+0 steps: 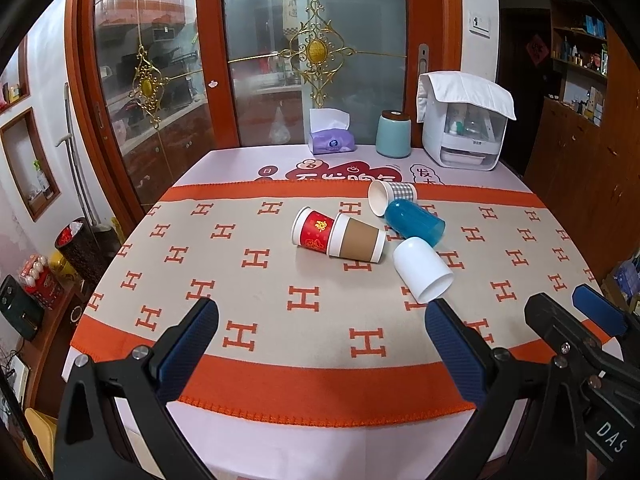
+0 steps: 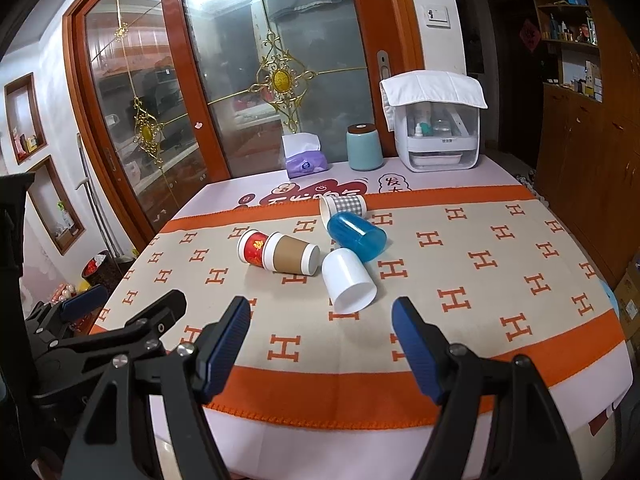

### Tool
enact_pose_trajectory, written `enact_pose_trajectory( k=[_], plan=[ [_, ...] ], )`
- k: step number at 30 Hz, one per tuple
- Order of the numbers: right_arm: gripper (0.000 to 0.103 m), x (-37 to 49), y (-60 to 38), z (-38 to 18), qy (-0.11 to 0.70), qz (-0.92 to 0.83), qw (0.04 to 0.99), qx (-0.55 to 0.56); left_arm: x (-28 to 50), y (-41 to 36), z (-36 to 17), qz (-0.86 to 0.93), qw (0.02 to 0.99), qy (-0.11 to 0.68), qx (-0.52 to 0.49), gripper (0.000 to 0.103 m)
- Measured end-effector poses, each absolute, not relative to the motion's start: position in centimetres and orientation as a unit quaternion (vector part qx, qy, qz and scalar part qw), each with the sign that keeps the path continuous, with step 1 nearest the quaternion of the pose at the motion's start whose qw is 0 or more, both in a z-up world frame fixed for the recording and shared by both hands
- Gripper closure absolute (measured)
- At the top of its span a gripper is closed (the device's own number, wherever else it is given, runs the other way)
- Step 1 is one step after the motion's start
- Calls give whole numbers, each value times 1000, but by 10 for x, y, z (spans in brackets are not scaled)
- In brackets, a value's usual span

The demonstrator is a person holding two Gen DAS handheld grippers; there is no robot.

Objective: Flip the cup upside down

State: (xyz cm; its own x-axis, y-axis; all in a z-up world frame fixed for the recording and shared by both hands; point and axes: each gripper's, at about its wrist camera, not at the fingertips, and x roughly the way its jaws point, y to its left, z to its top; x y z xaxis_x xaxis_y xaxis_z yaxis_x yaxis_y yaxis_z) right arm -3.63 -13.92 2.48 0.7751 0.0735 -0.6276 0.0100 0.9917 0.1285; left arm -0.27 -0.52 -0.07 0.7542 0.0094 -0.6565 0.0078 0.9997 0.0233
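Observation:
Several cups lie on their sides in a cluster on the patterned cloth. A red paper cup (image 1: 313,229) (image 2: 251,247) touches a brown-sleeved paper cup (image 1: 357,242) (image 2: 291,258). A white cup (image 1: 422,269) (image 2: 349,280) lies nearest, mouth toward me. A blue translucent cup (image 1: 416,222) (image 2: 357,236) and a checked paper cup (image 1: 391,196) (image 2: 343,206) lie behind. My left gripper (image 1: 322,312) is open and empty, short of the cups. My right gripper (image 2: 321,312) is open and empty, just before the white cup; it also shows in the left wrist view (image 1: 560,308).
The table's cloth (image 1: 240,360) (image 2: 520,320) has an orange border. At the back stand a tissue box (image 1: 331,136) (image 2: 303,156), a teal canister (image 1: 393,133) (image 2: 364,146) and a white appliance (image 1: 460,124) (image 2: 436,120). Glass doors are behind; wooden cabinets to the right.

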Motion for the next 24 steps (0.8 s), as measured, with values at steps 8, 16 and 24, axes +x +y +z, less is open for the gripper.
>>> enact_pose_trajectory(
  k=[8,16,24],
  plan=[
    [29,-36,-140,25,335,17,940,63,-3,-7,-4,0,936,351,11,1],
    [29,-36,-139,25,336,17,940,63,-3,-7,-6,0,936,351,11,1],
    [29,-36,-139,24,336,17,940,64,-3,-6,-6,0,937,350,11,1]
  ],
)
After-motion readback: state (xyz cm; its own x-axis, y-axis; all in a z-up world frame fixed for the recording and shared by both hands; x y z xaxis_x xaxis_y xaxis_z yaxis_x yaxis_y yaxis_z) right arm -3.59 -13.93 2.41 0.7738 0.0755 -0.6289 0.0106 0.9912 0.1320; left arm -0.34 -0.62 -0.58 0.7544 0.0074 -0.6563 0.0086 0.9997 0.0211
